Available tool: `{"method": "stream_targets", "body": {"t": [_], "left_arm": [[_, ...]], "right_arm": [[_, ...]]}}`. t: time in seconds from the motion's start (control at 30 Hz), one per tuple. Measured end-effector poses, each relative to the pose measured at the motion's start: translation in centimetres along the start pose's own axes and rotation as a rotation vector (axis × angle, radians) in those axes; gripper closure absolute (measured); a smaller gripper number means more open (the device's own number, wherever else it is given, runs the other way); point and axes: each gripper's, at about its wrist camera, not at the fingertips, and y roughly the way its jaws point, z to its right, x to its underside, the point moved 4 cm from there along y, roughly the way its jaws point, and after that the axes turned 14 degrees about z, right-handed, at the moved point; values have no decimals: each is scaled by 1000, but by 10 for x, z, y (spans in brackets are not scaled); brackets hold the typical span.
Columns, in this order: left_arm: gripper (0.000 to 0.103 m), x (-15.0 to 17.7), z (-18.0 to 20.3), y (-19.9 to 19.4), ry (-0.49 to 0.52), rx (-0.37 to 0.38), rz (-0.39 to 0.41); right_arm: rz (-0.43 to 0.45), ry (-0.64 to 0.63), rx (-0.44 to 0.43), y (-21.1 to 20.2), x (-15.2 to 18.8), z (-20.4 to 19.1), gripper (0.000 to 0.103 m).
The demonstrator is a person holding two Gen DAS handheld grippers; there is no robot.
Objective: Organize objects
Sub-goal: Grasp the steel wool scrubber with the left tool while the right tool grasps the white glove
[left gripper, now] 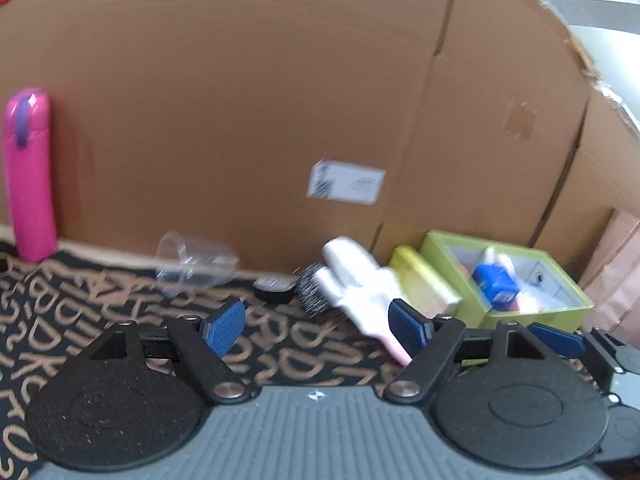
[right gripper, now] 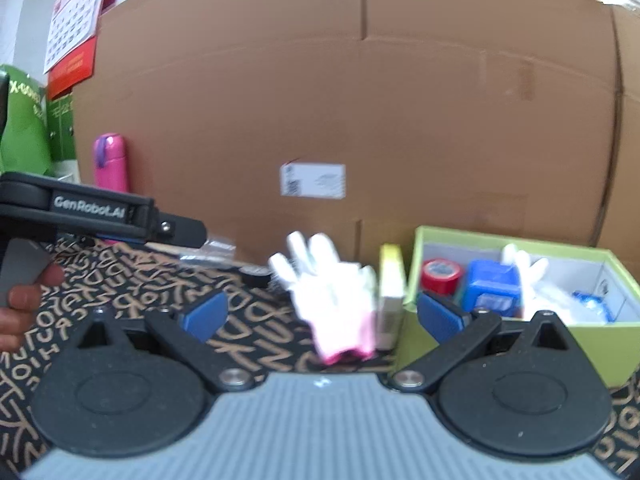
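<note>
While both views blur, right gripper [right gripper: 320, 314] stands wide, nothing pressed between its blue pads; left gripper [left gripper: 316, 322] likewise spread and empty. White glove [right gripper: 336, 300] with pink cuff lies on the patterned cloth [right gripper: 248, 344], just beside the green box [right gripper: 416, 280] near the cloth's back edge. Clear cup [left gripper: 196, 266] lies tipped over there too, by the cardboard carton [left gripper: 240, 100]; pink bottle [left gripper: 30, 172] upright at back left.

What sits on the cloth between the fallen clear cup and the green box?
In the left wrist view, between the clear cup and green box: a small black disc, a bristly brush, a white glove, a yellow box.
</note>
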Motion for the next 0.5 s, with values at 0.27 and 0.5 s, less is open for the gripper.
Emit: {"method": "stream_targets", "body": {"t": [0.27,0.5], "left_arm": [[23,38,-53,28,-18,-74,-124],[24,24,-58,69,-69,-64,-108]], "right_arm": [[-126,16,-40,38,41,-31,17],[-89,-82,87,76,41,-32,32]]}}
